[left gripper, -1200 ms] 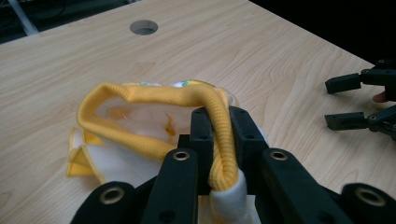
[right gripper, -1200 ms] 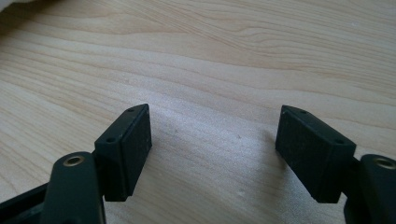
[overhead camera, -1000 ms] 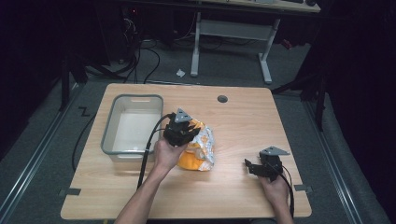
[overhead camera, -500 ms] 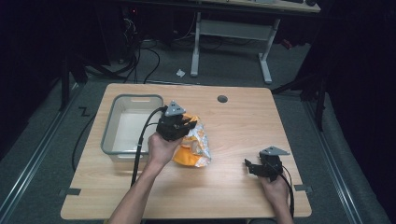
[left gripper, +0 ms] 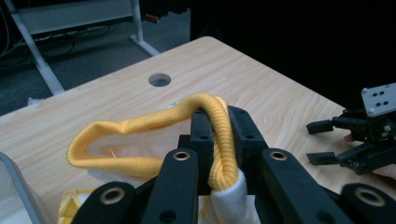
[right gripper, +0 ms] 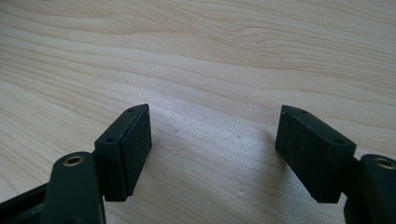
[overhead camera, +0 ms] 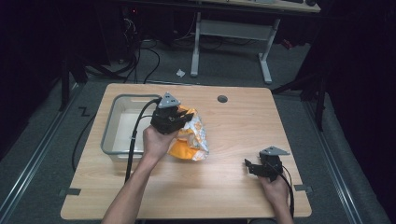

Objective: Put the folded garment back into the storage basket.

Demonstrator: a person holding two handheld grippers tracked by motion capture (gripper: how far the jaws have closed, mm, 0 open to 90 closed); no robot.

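At the left we see a grey bin [overhead camera: 112, 122]; beside it our left gripper [left gripper: 215, 140] pinches the yellow knitted cuff [left gripper: 140, 125], the garment lifted just off the table [overhead camera: 233, 186]. We judge the bin comes next. Our right gripper [right gripper: 212, 149] rests, jaws apart.

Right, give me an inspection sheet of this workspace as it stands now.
Surface: light wooden table with a round hole near its far edge.
Job's things: yellow-and-white cloth item, its yellow ribbed band pinched; clear bin at the table's left.
Clutter: nothing seen.
Grippers: left gripper shut on the band; right gripper open over bare wood.
Cables: black cable trails from the left gripper; more lie on the floor behind.
Surroundings: dark room, white-legged desk beyond the table.
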